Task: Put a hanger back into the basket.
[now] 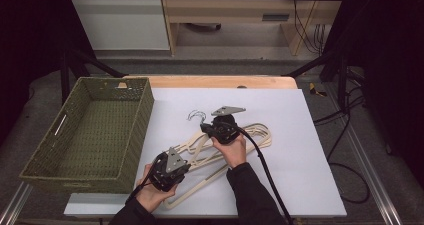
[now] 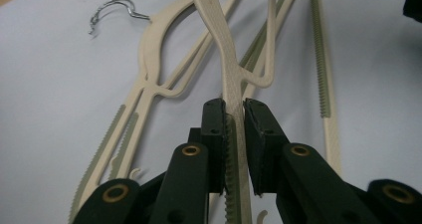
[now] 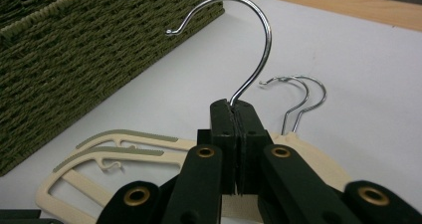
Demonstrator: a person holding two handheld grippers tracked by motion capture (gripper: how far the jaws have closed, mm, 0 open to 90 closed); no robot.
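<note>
The person stands at the near edge of the table with a gripper in each hand, both working on a small heap of cream plastic clothes hangers (image 1: 227, 147) lying on the white board (image 1: 300, 150).

The right gripper (image 3: 238, 104) has its jaws pressed together on the chrome wire hook (image 3: 249, 45) of the top hanger. The hook's stem rises straight out from between the pads and curls over above them. Just beyond and to the right of those jaws, two more wire hooks (image 3: 298, 92) of the hangers underneath lie on the board. Below and left of the jaws, cream hanger shoulders with grey-green grip strips (image 3: 124, 144) fan out. In the high view this right gripper (image 1: 207, 128) sits at the hook end of the heap.

The left gripper (image 2: 235, 115) is pinching the arm of a hanger: the cream bar with its toothed grip strip (image 2: 231, 149) runs straight between the two black pads, which close on it from either side. Ahead of those jaws the same bar widens toward the hanger's neck (image 2: 211, 15), and other hangers spread to both sides. In the high view, this left gripper (image 1: 186, 171) is at the near end of the heap.

The woven green basket (image 1: 137, 115) stands just beside the left gripper, off its outer side, and farther off from the right one.
</note>
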